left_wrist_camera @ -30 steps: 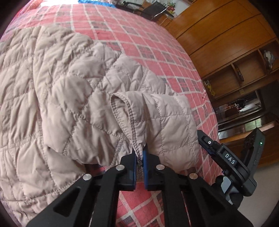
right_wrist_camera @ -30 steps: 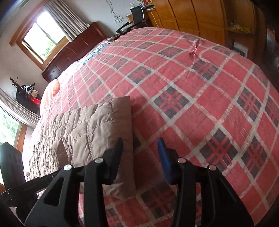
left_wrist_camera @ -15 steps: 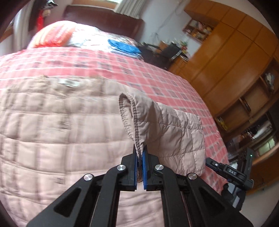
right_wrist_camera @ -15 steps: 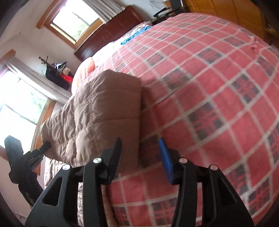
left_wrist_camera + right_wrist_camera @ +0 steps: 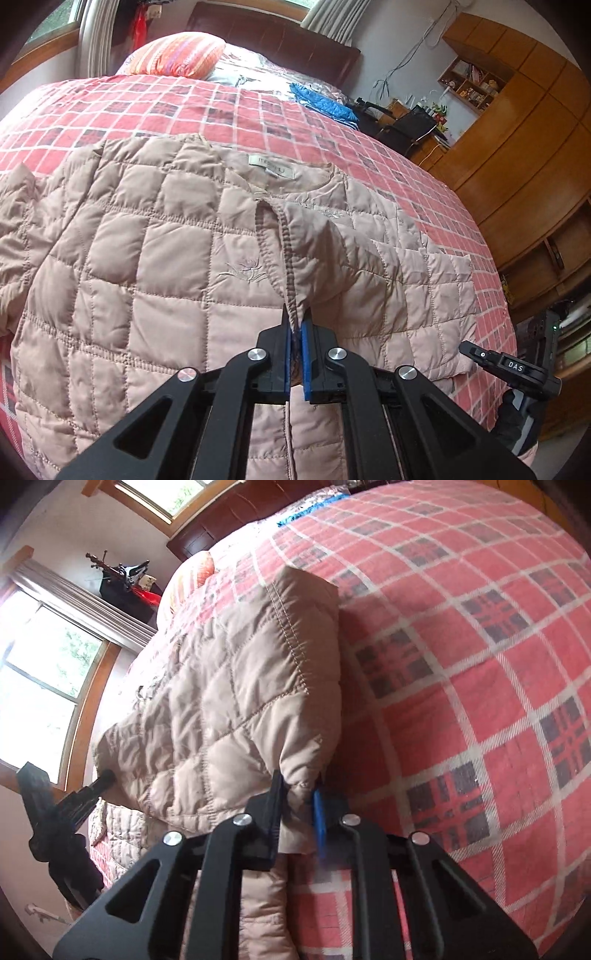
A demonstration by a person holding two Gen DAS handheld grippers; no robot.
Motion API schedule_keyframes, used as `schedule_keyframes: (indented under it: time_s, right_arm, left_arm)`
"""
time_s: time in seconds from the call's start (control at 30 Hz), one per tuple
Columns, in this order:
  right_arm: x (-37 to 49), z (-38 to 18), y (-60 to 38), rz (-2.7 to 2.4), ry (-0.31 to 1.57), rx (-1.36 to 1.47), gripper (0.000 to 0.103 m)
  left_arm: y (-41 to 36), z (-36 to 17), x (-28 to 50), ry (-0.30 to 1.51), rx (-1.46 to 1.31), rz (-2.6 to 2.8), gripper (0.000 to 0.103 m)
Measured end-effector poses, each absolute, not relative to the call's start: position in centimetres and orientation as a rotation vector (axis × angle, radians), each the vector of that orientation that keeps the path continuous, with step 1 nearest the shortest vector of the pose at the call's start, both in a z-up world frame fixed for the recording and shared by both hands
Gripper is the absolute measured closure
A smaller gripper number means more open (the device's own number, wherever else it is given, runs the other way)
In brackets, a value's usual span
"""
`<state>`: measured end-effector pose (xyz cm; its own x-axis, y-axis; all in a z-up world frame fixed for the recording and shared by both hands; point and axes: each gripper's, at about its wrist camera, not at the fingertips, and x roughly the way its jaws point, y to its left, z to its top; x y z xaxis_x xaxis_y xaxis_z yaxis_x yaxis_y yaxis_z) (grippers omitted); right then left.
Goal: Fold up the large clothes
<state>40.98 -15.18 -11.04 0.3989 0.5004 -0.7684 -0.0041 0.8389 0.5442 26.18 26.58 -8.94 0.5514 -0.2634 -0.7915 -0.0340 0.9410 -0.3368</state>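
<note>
A beige quilted jacket (image 5: 166, 258) lies face up on the red plaid bed (image 5: 147, 110), collar label toward the headboard. My left gripper (image 5: 296, 332) is shut on the cuff edge of its sleeve (image 5: 388, 277), which is folded across the jacket's front. In the right wrist view the folded sleeve (image 5: 240, 683) rises as a thick flap, and my right gripper (image 5: 297, 797) is shut on its lower fold corner. The left gripper's body (image 5: 55, 801) shows at the far left of that view, pinching the other end. The right gripper's body (image 5: 509, 365) sits by the bed's right edge.
An orange pillow (image 5: 177, 55) and a blue cloth (image 5: 325, 103) lie near the dark headboard (image 5: 277, 37). Wooden wardrobes (image 5: 517, 147) line the right wall, with a black chair (image 5: 406, 125) beside the bed. Bare plaid cover (image 5: 480, 664) stretches right of the jacket. Windows (image 5: 37, 664) are on the left.
The left gripper has carried the sleeve cuff up and over onto the jacket's front. The right gripper has moved in and its fingers have closed on the sleeve's fold.
</note>
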Motion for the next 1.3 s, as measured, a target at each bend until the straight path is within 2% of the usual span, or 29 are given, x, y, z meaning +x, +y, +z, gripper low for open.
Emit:
schedule_keyframes:
  time_s: [0.27,0.33,0.4,0.67,0.77,0.83,0.97,1.07,1.13,1.23,1.3]
  right_arm:
    - [41.5,-7.4,-10.3,0.423,1.096,0.408,0.093]
    - [41.9,-7.5,-9.2,0.422,1.112,0.387,0.080]
    - [42.7,-8.2,-8.0,0.416,1.133,0.369,0.076]
    - [43.7,-11.6,-7.0,0.403,1.208,0.365,0.079]
    - [43.6,-11.6,-6.7,0.398,1.217,0.349,0.079]
    - [43.3,-10.5,-6.6,0.394,1.213,0.323,0.077]
    - [42.8,-6.0,-6.4,0.391,1.101,0.271,0.071]
    - [45.0,-4.1,-5.8,0.361,1.071,0.260,0.071]
    - [46.9,-3.8,-5.6,0.340,1.062,0.254,0.071]
    - [49.9,-4.1,-5.3,0.321,1.032,0.238,0.071]
    - [52.1,-5.6,-5.5,0.292,1.076,0.270,0.071]
  left_arm:
    - [30.2,-5.5,24.8,0.878,-0.314,-0.099,0.099]
    - [31.3,-5.6,24.8,0.881,-0.305,-0.068,0.099]
    - [32.7,-6.3,25.1,0.897,-0.303,-0.030,0.099]
    - [36.9,-12.0,26.9,1.024,-0.329,0.067,0.097]
    - [36.9,-12.6,27.0,1.030,-0.308,0.062,0.095]
    - [36.9,-12.1,26.7,1.034,-0.303,0.068,0.090]
    - [38.4,-8.4,24.9,0.934,-0.337,0.130,0.089]
    - [37.2,-5.4,24.1,0.828,-0.265,0.157,0.089]
    - [35.3,-4.7,24.5,0.821,-0.224,0.111,0.089]
    - [33.0,-6.0,26.3,0.878,-0.187,0.061,0.089]
    - [32.5,-7.8,28.0,0.923,-0.173,0.076,0.089]
